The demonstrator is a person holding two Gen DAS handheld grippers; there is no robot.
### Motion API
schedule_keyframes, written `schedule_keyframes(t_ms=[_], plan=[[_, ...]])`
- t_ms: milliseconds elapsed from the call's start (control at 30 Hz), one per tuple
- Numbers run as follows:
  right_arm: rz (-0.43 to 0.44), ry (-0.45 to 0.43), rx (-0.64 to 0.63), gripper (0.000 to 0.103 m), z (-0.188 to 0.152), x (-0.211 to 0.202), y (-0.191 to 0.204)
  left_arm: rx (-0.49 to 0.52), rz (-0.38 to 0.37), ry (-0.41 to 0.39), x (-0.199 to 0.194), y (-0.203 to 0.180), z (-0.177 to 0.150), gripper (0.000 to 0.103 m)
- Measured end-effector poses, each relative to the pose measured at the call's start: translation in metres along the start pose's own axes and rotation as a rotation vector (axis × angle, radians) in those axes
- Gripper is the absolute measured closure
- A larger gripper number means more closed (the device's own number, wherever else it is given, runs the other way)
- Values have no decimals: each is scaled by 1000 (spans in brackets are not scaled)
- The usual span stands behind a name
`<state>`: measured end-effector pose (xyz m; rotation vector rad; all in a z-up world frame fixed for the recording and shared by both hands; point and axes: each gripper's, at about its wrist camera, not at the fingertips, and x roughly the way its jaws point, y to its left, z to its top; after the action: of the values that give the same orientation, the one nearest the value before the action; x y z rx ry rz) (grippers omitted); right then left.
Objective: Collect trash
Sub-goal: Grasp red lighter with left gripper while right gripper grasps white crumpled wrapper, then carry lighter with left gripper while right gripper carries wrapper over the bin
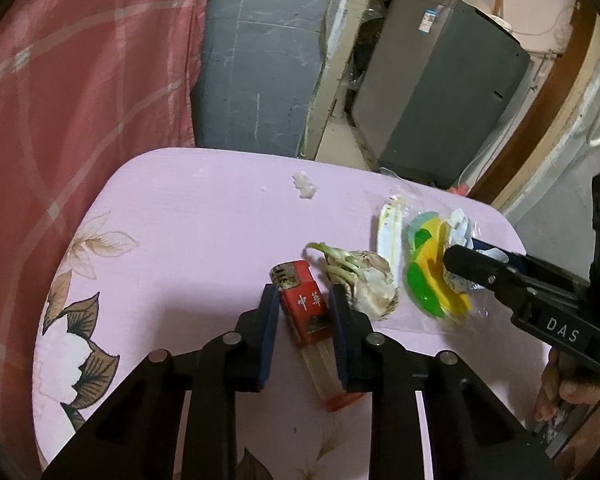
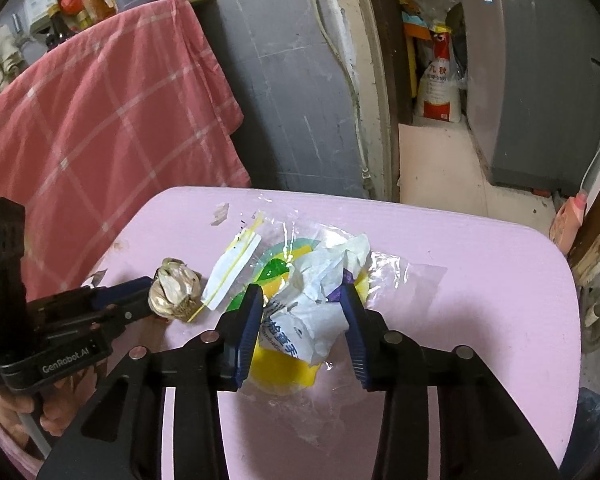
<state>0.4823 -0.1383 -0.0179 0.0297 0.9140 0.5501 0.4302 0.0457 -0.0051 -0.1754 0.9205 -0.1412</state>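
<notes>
The left hand-held gripper point(image 1: 303, 300) points steeply down at the pink bench point(image 1: 188, 240), its two blue pads straddling one red lighter point(image 1: 305, 307). The right-hand pad sits against the lighter's edge, yet a sliver of bench shows by the left-hand pad, so it cannot be told whether the jaws are truly clamped. The lighter lies flat, its metal head away from the camera and its clear tail running back between the fingers.

The right hand-held gripper point(image 2: 300, 304) also tilts down, jaws partly spread on either side of one crumpled white paper wad point(image 2: 320, 304). The pads look to be against its folds, though a firm squeeze cannot be made out. The wad sits on a clear plastic bag with yellow and green print point(image 2: 284, 372), whose edges are hard to trace against the bench.

Just beside the lighter rests one garlic bulb point(image 1: 370, 284) with green sprouts, and next to it one white strip with yellow lines point(image 2: 232, 272). One small white scrap point(image 1: 305, 186) lies apart near the far edge.

The person's fingers point(image 1: 556, 396) on the right handle are cut off at the frame's edge. A red checked cloth point(image 2: 100, 120) hangs behind the bench.
</notes>
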Motion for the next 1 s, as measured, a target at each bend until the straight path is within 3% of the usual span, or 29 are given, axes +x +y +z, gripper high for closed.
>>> schedule_keyframes(t_ms=[400,533,733,1000], plan=[[-11,-3,-40,77,-18,-14,8,58,-5,18,-15,-9,-24,82],[-15,-27,-42,86,-23,-24,11,63,-16,-11,-26,-12,-30,94],[-8,-29,-50,90,-33,-34,19,72,-16,0,-32,-15,-40,95],[-1,-126,-32,91,-54,-69,23,53,-47,-46,-50,-22,-58,96]])
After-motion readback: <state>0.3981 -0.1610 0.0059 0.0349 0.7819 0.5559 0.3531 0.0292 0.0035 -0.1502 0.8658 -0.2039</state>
